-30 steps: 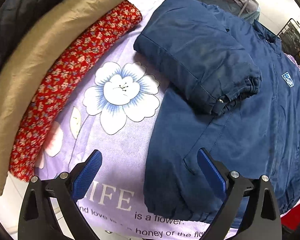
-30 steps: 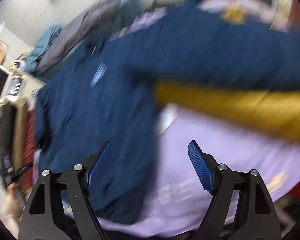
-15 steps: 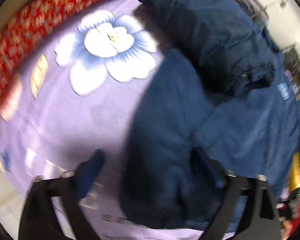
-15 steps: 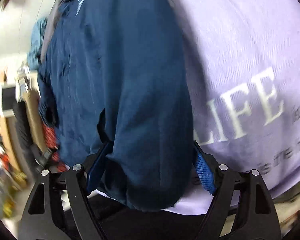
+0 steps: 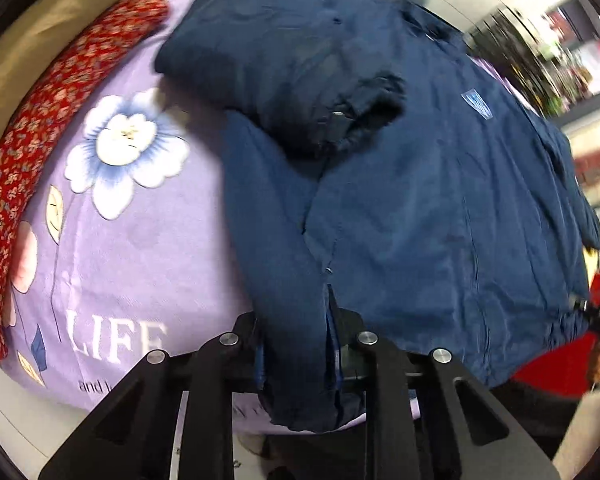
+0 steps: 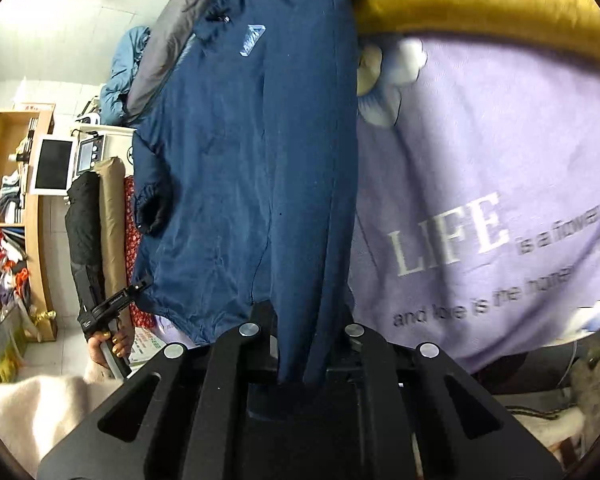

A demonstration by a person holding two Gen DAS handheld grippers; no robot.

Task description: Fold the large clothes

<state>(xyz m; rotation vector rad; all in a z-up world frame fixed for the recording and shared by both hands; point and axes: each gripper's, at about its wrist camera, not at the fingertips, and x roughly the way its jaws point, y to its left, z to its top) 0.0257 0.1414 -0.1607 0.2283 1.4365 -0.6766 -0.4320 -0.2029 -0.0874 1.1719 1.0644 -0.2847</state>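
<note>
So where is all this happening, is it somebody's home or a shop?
Probably a lived-in room or small workshop, not a tidy shop. A navy jacket lies on a table covered by a lilac flower-print sheet, wooden shelves are stuffed with clothes, and the wall behind is white tile.

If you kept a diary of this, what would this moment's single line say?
left tongs: shut on jacket hem | right tongs: shut on jacket hem | sleeve: folded across jacket | purple sheet: underneath
</note>
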